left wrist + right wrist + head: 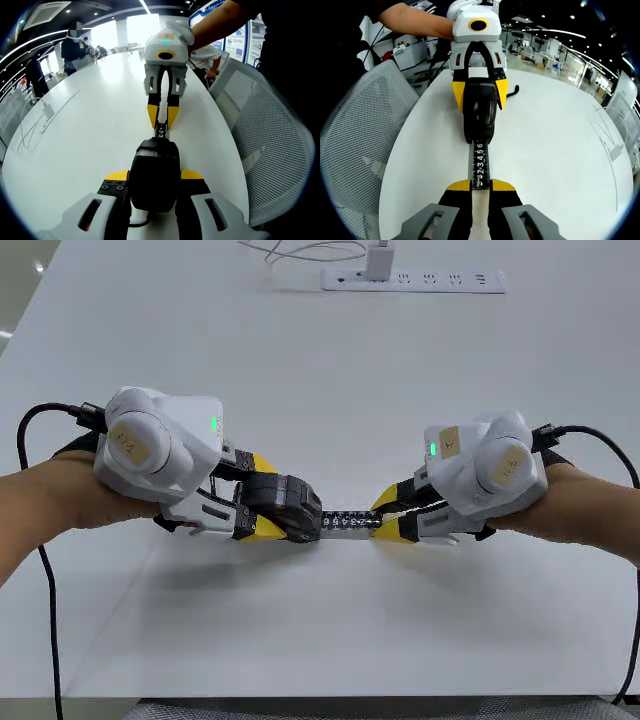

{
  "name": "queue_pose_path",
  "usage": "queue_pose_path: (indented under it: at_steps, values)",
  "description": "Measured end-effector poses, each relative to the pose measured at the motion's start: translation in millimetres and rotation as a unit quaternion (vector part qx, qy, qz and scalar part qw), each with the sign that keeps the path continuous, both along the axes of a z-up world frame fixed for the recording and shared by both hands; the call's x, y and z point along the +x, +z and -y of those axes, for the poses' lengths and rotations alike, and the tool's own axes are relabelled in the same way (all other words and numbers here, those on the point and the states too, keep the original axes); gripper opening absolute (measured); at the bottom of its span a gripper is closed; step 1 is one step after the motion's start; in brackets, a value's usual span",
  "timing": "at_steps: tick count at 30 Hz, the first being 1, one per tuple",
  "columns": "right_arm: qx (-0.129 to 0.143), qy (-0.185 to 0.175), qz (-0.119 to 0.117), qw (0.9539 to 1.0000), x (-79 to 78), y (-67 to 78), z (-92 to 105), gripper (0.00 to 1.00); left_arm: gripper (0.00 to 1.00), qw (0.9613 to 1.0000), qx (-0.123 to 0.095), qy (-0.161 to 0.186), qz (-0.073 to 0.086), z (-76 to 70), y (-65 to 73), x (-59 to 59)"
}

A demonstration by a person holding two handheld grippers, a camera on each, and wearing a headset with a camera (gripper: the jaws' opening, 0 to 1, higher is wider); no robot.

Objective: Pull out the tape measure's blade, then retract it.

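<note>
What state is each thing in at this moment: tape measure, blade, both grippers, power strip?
tape measure case: held, clamped at its sides.
blade: pulled out a short way, running straight from the case.
left gripper: shut on the tape measure case.
right gripper: shut on the blade's end.
power strip: one white charger plugged in.

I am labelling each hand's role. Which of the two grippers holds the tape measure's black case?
The left gripper: its jaws clamp the black case, while the right gripper pinches only the pulled-out blade.
</note>
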State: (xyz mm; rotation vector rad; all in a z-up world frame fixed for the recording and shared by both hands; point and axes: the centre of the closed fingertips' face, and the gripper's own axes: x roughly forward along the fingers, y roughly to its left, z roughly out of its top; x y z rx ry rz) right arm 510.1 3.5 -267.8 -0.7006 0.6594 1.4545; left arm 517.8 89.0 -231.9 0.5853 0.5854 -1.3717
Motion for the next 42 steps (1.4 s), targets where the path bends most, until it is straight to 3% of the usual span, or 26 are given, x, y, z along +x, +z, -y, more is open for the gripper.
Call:
queue_pose_path:
  at_steps: [42]
  values:
    - [0.002, -0.029, -0.006, 0.9996, 0.2, 4.6, 65.0, 0.06, 0.28, 1.0, -0.002, -0.003, 0.001, 1.2, -0.1, 0.1]
